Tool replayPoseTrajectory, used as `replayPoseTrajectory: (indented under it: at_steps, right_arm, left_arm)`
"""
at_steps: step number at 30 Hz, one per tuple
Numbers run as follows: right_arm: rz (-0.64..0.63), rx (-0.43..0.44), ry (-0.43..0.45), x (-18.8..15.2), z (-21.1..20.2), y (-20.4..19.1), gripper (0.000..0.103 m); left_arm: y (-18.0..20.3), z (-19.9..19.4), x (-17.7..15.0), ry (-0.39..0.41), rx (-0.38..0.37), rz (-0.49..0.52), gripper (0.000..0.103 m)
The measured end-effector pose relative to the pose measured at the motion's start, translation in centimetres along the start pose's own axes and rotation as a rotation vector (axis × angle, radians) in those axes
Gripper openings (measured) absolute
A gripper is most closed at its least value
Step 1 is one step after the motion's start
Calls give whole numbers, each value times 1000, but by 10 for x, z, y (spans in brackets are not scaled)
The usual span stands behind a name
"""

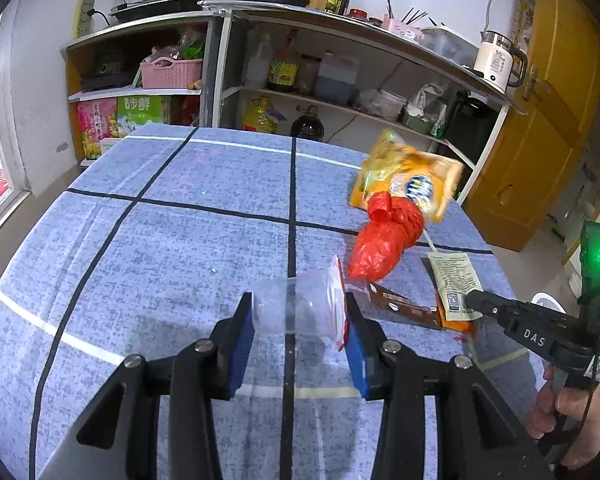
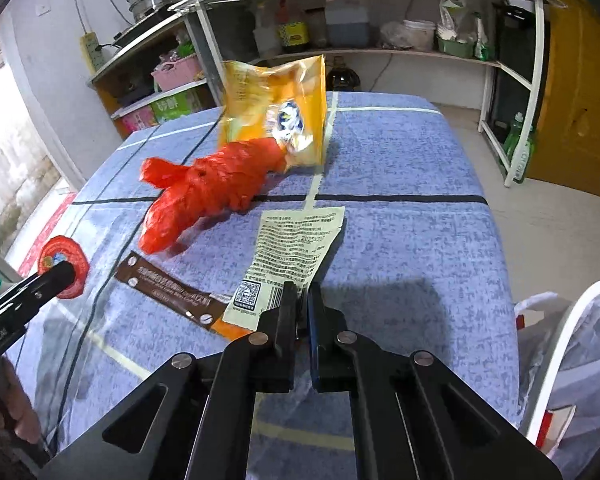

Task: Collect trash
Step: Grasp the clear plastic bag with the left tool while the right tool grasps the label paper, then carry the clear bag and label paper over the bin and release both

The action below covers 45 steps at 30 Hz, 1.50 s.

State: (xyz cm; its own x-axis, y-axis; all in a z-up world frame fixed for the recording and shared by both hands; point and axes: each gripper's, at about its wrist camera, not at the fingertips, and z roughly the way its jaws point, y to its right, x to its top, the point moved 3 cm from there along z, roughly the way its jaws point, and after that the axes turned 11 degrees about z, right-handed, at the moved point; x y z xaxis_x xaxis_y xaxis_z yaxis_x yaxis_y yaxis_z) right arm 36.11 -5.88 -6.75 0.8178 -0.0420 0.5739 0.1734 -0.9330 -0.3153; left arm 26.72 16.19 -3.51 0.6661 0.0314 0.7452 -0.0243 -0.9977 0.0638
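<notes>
On the blue-clothed table (image 2: 400, 208), near its right edge, the right gripper (image 2: 302, 300) pinches shut on the near edge of a flimsy printed wrapper (image 2: 296, 248), light and crinkly, best taken by an edge. The left gripper (image 1: 300, 312), part-open, clamps a thin clear plastic cup (image 1: 300, 304), easily crushed.

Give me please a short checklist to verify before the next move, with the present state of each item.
1. Left tool holds the clear plastic cup: ok.
2. Right tool shut on the pale printed wrapper: ok.
3. Wrapper free of the brown wrapper beside it: cannot tell, they seem to overlap.
4. Red plastic bag and yellow snack bag collected: not ok, both on the table.
5. Bin bag within reach: cannot tell.
</notes>
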Motion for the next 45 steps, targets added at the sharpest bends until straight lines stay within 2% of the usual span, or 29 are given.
replayPoseTrajectory:
  at_steps: [11,22,30,41,45]
  right_arm:
    - [-25,54,58,-2,-38,-4,0]
    - [40,65,115,-7,-88,39,0]
    - [116,25,164,-13,-127,95,0]
    - [256,-66,220,-36,-177,189,0]
    - [289,-86,226,-46,-189,215,0]
  left_arm:
    - [14,-12,3,37,-17,21,43]
    - [65,-21,12,71,-107,85,43]
    - [128,-18,18,76,-192,156,43]
    - [262,-10,11,51,-354,355,43]
    - [299,-4,8,28,-405,389,43]
